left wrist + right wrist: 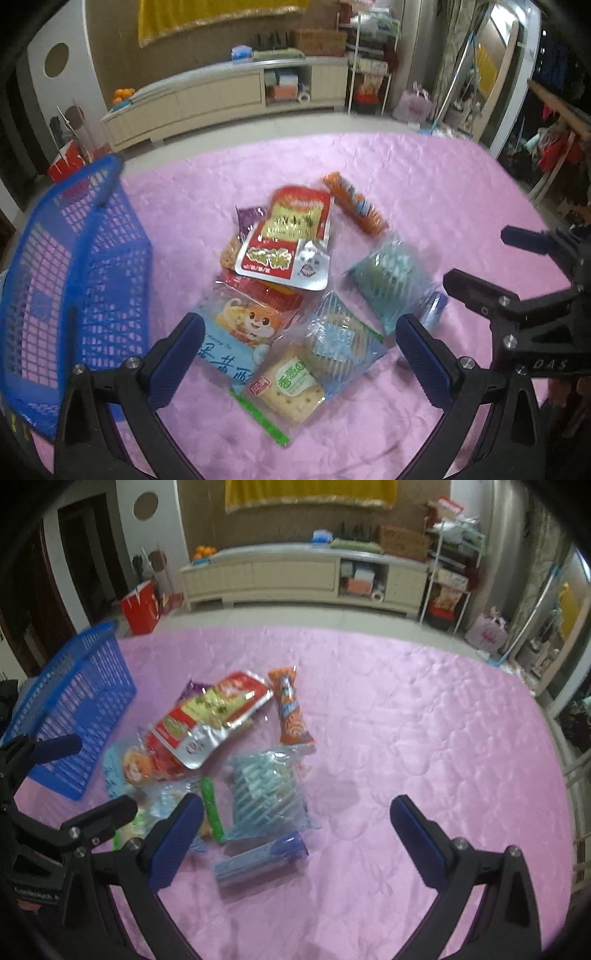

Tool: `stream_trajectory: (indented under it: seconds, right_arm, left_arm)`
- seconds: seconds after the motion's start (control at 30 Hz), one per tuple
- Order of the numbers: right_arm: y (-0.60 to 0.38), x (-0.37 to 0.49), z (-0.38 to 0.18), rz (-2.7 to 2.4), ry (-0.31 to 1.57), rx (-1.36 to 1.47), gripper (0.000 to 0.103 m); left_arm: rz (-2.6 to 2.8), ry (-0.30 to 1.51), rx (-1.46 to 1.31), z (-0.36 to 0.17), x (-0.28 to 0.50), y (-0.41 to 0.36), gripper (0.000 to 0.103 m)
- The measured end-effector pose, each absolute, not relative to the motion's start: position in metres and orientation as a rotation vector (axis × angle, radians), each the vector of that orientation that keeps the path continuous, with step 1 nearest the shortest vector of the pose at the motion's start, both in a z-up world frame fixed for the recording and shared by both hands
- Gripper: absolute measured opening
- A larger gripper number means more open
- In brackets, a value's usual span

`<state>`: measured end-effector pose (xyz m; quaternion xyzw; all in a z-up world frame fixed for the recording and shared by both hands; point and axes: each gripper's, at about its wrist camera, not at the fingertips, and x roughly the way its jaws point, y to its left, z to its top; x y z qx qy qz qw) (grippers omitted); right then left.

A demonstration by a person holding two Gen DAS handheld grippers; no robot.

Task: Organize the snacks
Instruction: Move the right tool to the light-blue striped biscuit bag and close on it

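A pile of snack packets lies on a pink quilted cloth (424, 184). A red and silver pouch (286, 240) lies on top, with an orange stick packet (354, 203) beyond it. Nearer are a blue squirrel packet (240, 332), a green-label cracker packet (295, 387) and a clear blue striped packet (391, 284). My left gripper (301, 354) is open and empty above the cracker packet. My right gripper (295, 830) is open and empty over the striped packet (269, 794) and a blue tube packet (258, 864). The right gripper also shows in the left wrist view (491, 266).
A blue mesh basket (74, 277) stands on the cloth left of the pile; it also shows in the right wrist view (77, 709). Beyond the cloth's far edge are a long low cabinet (221, 99), a red bag (142, 605) and a shelf rack (450, 565).
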<state>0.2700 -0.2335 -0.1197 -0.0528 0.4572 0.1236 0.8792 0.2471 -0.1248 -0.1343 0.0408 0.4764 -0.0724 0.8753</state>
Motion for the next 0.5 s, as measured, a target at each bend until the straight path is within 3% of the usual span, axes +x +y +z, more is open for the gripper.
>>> stream_trajectory:
  seconds: [0.23,0.37,0.43,0.5]
  right_arm:
    - [-0.213,0.297,-0.149,0.316,1.036,-0.163,0.096]
    - [-0.206,0.307,-0.158,0.337,1.068,-0.171,0.085]
    - [-0.203,0.310,-0.164,0.352,1.079,-0.179,0.085]
    - [-0.200,0.312,-0.172,0.360,1.102,-0.193,0.073]
  left_arm:
    - [-0.134,1.050,0.086,-0.158,0.254,-0.116,0.102]
    - [-0.109,1.085,0.066,-0.165,0.255,-0.109,0.102]
    - [-0.102,1.093,0.058,-0.167,0.256,-0.107,0.102]
    - [-0.097,1.096,0.049,-0.168,0.256,-0.105,0.102]
